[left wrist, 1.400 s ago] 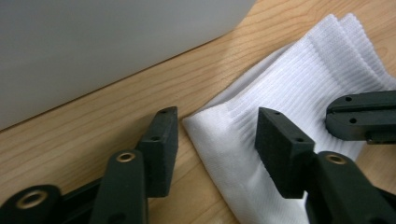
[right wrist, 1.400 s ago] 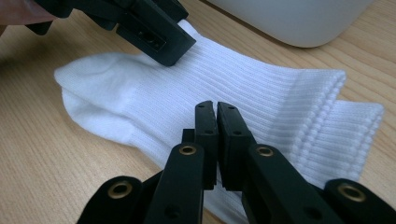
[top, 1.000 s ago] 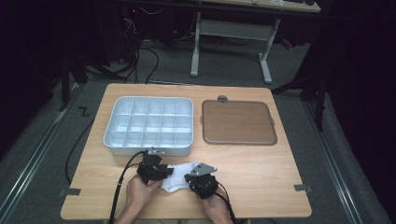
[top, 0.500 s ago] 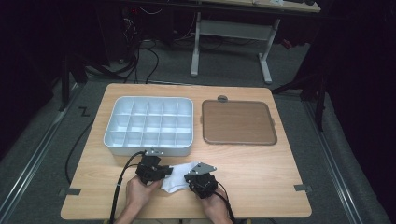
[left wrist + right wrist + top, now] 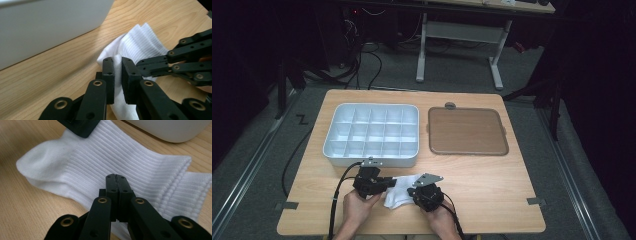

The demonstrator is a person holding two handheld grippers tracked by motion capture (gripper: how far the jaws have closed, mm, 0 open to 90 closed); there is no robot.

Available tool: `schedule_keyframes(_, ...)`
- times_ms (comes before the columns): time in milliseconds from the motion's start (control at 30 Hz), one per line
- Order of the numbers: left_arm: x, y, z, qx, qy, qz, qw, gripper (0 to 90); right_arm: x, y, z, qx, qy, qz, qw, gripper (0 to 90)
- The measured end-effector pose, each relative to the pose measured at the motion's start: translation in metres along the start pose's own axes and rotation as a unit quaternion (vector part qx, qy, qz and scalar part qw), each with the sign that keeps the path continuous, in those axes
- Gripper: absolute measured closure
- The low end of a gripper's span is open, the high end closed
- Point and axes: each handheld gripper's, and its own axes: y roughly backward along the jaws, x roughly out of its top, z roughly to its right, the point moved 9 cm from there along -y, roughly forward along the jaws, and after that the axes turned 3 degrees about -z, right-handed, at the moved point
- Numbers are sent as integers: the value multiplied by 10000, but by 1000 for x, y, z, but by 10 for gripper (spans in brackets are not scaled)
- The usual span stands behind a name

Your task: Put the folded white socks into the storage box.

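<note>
The left tool (image 5: 117, 68) is now pinching a fold of the white sock (image 5: 399, 196) after closing on it just now — the right tool (image 5: 116, 185) is clamping it too, so the sock, lying on the table (image 5: 492, 185) near the person, is probably being readied for folding.

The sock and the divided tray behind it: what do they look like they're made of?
The sock looks like soft white knit fabric, probably cotton blend: fine ribbed rows, matte, folding limply where the left tool pinches it. The divided tray looks like rigid moulded plastic, pale grey-white with a smooth, slightly glossy wall and rounded corners.
</note>
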Motion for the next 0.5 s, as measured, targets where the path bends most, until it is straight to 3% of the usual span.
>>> schedule_keyframes(267,3,10,13,-218,-3,107,9997,831,3,-3,-7,149,40,0,9999,900)
schedule_keyframes(500,5,16,21,-319,-101,189,9993,838,11,-11,-20,246,303,-150,9991,900)
